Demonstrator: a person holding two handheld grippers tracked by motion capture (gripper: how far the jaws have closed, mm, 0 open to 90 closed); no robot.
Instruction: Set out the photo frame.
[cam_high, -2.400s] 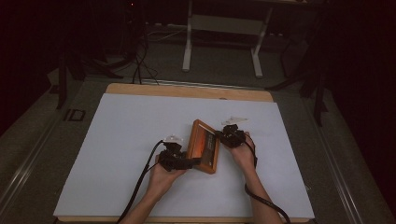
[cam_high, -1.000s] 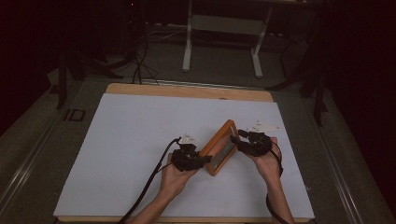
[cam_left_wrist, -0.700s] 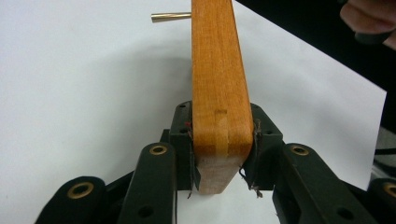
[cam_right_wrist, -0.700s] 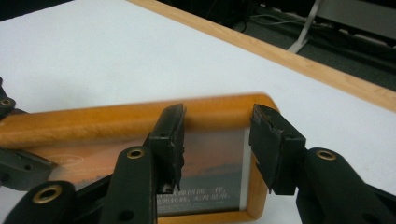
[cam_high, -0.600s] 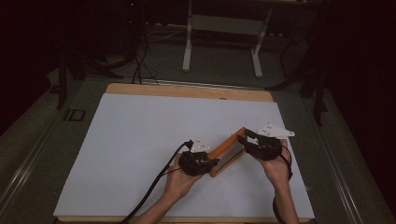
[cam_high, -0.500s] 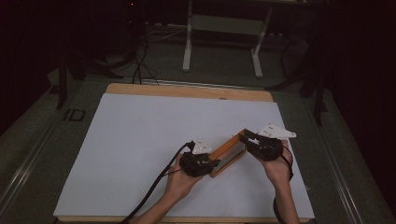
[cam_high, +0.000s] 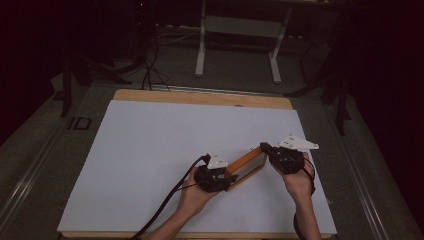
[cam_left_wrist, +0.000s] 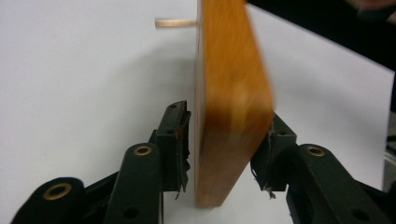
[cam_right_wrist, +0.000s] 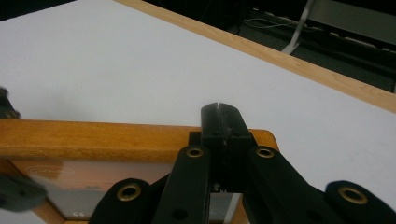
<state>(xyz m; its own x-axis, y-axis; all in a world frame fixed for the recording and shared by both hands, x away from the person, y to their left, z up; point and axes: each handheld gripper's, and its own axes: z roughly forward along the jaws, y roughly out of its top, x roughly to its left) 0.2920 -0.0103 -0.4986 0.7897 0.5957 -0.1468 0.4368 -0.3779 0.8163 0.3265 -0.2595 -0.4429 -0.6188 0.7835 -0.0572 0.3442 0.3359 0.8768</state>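
The frame (cam_high: 245, 166) has been swung round since a couple secs ago: it was lying near square-on mid-desk, now it sits diagonally toward the front right of the desk (cam_high: 150, 150), between the two claws. The left claw (cam_left_wrist: 224, 154) has just been opening; its pads stand either side of the frame's edge w/ a gap on the left pad (cam_left_wrist: 180, 144), so no real pinch there (frame's blurred, prob moving a bit). The right claw (cam_right_wrist: 219, 135) has just been closing and is now shut tight at the frame's far corner. Whether wood is actually pinched can't be told. Looks like grip is being handed over to the right.
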